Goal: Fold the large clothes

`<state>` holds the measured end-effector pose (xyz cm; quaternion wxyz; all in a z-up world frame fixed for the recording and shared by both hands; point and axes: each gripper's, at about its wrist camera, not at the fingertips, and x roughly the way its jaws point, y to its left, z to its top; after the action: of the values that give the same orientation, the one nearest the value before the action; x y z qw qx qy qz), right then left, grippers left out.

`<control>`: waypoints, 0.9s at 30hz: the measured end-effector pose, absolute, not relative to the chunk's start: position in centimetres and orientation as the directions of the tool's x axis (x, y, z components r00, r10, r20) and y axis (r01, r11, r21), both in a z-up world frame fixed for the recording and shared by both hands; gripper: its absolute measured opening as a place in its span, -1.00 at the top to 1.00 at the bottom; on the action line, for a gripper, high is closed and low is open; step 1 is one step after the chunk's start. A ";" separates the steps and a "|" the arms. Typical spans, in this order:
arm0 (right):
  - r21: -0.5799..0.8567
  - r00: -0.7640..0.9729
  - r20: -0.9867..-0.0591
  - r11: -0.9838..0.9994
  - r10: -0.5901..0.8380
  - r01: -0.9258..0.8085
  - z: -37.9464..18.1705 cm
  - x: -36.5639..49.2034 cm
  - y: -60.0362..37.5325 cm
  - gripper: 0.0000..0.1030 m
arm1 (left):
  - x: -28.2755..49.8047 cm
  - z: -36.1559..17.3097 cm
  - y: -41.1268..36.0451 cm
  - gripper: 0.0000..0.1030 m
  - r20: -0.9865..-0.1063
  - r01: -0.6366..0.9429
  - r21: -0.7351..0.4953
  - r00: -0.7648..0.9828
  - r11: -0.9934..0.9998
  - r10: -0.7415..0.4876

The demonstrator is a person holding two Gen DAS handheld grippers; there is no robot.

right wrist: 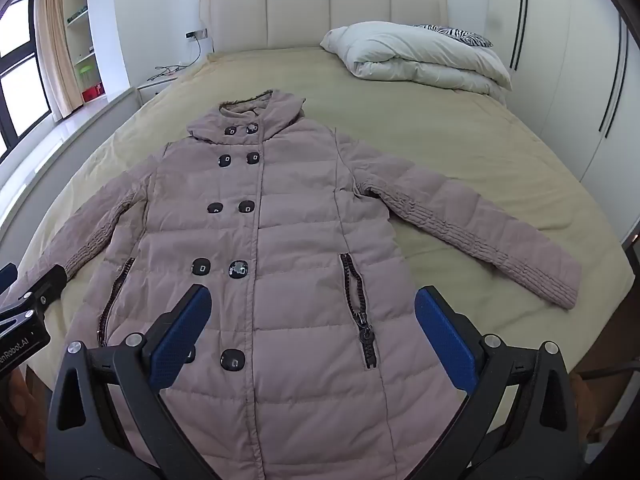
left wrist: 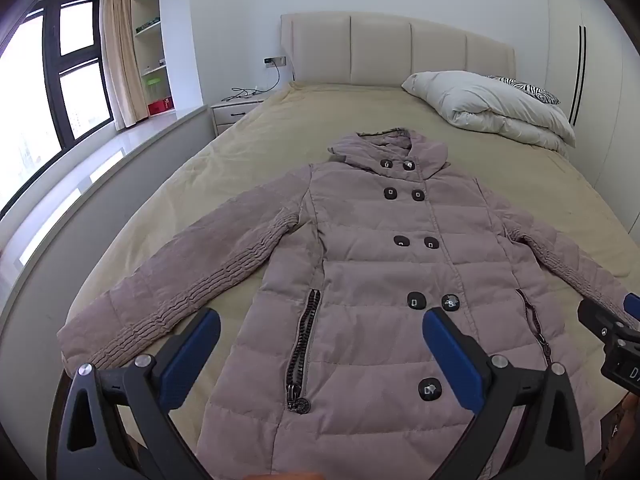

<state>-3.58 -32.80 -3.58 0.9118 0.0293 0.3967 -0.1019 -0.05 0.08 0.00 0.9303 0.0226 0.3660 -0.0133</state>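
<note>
A mauve quilted coat (left wrist: 360,264) lies face up and spread flat on the bed (left wrist: 248,132), its long axis running from the hood at twelve o'clock to the hem at six o'clock, beneath both tools. The left gripper (left wrist: 320,360) and right gripper (right wrist: 312,340) hang over the lower body with jaws spread wide and nothing held. One sleeve (left wrist: 160,292) reaches toward eight o'clock, nearer the left; the other sleeve (right wrist: 480,232) reaches toward four o'clock, nearer the right.

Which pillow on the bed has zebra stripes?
The small pillow at the back by the headboard; the big white one in front of it is plain.
</note>
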 end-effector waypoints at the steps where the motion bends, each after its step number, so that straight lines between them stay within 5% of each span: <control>1: -0.027 0.664 -0.730 0.977 -0.162 0.209 -3.6 -3.6 -32.8 -1.00 | -0.1 0.0 0.1 -1.00 -0.681 0.039 0.032 0.732 0.999 -0.007; 27: -0.028 0.654 -0.740 0.980 -0.153 0.198 -4.5 -3.5 -32.1 -1.00 | -0.1 -0.3 0.4 -1.00 -0.693 0.038 0.019 0.721 0.999 -0.014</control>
<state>-3.48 -32.07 -4.49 0.9091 0.0276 0.4043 -0.0967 -0.14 0.42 -0.33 0.9274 0.0160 0.3735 -0.0142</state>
